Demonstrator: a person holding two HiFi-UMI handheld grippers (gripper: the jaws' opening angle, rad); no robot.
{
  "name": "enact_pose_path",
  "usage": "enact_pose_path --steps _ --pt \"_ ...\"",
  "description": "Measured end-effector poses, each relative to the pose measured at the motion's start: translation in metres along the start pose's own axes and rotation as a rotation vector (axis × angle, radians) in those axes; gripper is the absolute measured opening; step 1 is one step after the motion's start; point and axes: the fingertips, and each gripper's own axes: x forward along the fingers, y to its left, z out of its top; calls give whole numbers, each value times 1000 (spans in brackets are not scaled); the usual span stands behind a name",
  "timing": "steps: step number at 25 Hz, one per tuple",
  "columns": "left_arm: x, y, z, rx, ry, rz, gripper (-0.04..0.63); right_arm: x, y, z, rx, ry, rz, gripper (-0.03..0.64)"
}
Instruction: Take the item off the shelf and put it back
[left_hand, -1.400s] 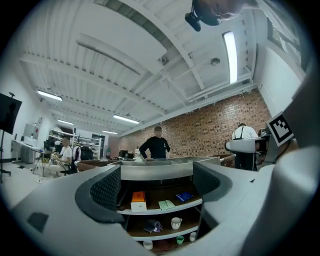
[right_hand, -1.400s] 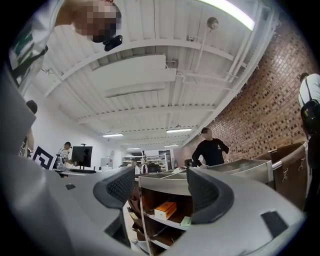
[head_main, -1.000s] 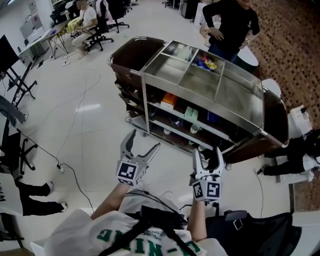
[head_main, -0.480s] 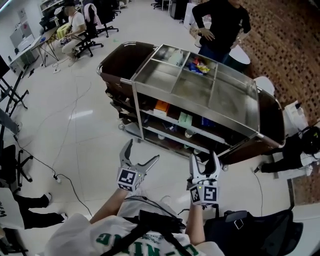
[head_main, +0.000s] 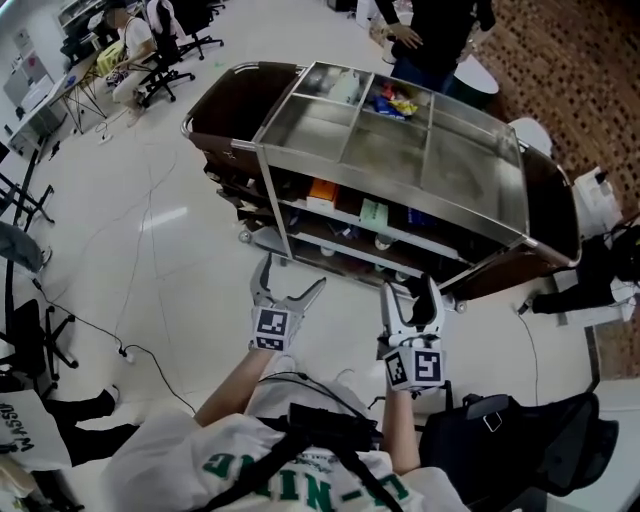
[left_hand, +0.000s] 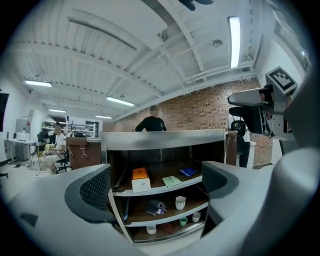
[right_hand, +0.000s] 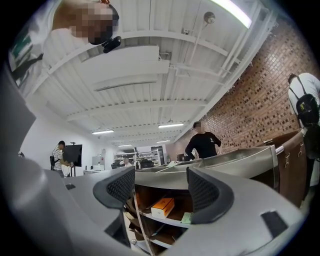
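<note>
Reaching is begun. The left gripper (head_main: 293, 275) has just been opened wide, with nothing in it; the right gripper (head_main: 410, 290) is open and empty. The orange-and-white cardboard box (left_hand: 140, 179) is laid at the left end of the upper shelf (left_hand: 160, 189) of the silver metal cart (head_main: 380, 200). Next, it must be reached.

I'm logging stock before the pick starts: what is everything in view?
cart: one, steel with brown ends, mid-floor
box: one, orange and white, top shelf, left
leaflet: one, green, top shelf, middle
blue packet: one, top shelf, right
mug: one, white, middle shelf
cloth: one, grey, middle shelf
white cups: two, bottom shelf
green cup: one, bottom shelf, between them
snack packets: several, mixed colours, cart's top tray
bystander: one, black top, behind cart
left hand-held gripper: grey, open, empty, jaws just been opening
right hand-held gripper: grey, open, empty
</note>
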Motion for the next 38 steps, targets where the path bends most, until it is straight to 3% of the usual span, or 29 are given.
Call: enact_pose_path --steps 9,18,24,38 --pt "60 24 -53 -117 78 23 549 0 -21 -8 -5 26 -63 342" --pt "84 15 -60 -108 69 -8 548 -9 -36 19 -37 -31 -118 342" --pt "89 2 -67 -104 109 -53 548 -14 -37 20 -44 -36 -127 342" --pt "123 10 -128 -88 209 -55 548 -27 -48 11 -58 19 -165 342"
